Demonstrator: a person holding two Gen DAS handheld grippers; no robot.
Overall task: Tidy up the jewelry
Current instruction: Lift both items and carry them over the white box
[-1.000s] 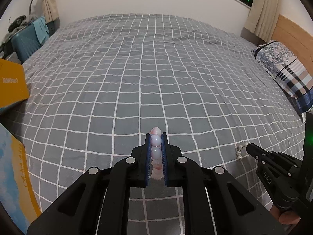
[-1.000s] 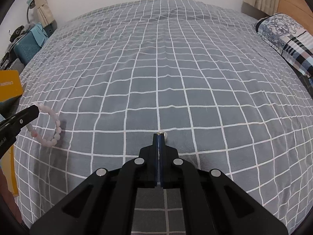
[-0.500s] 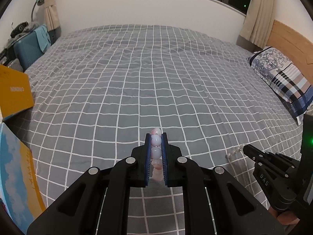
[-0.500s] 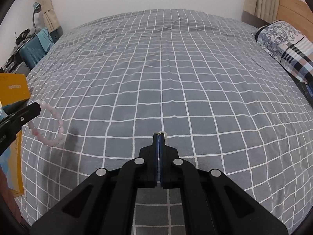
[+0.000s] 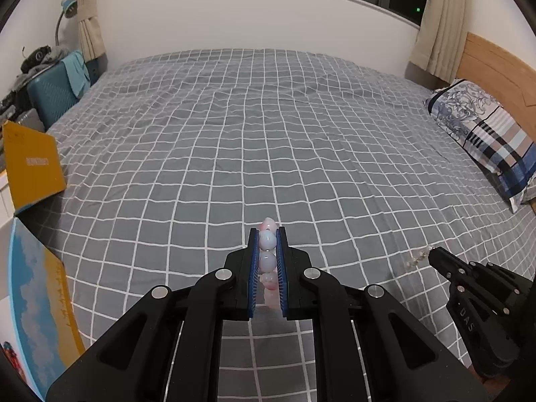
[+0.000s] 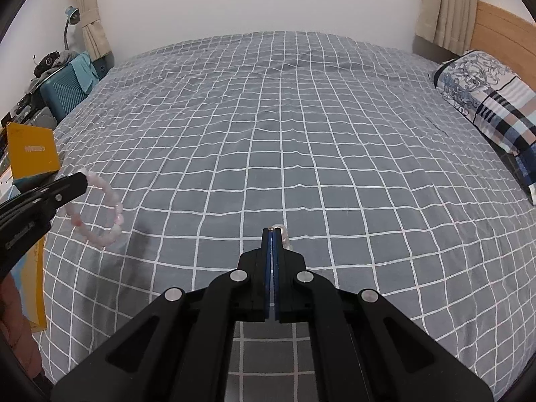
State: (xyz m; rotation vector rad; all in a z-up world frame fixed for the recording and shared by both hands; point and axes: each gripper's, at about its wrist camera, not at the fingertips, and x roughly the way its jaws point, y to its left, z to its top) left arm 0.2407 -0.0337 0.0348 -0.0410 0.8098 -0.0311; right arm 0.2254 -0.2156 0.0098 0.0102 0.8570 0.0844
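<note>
Above the bed (image 5: 234, 154), the left gripper (image 5: 267, 251) clenches a light, slippery pink bead bracelet (image 6: 100, 211) by its beads; the right gripper (image 6: 272, 234) pinches a limp pearl strand (image 5: 417, 257).

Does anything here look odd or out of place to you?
Nothing spilled or broken. The left tongs hold a pink bead bracelet in the air above the bed, and the right tongs pinch a small pearly piece. No jewelry box is in view.
</note>
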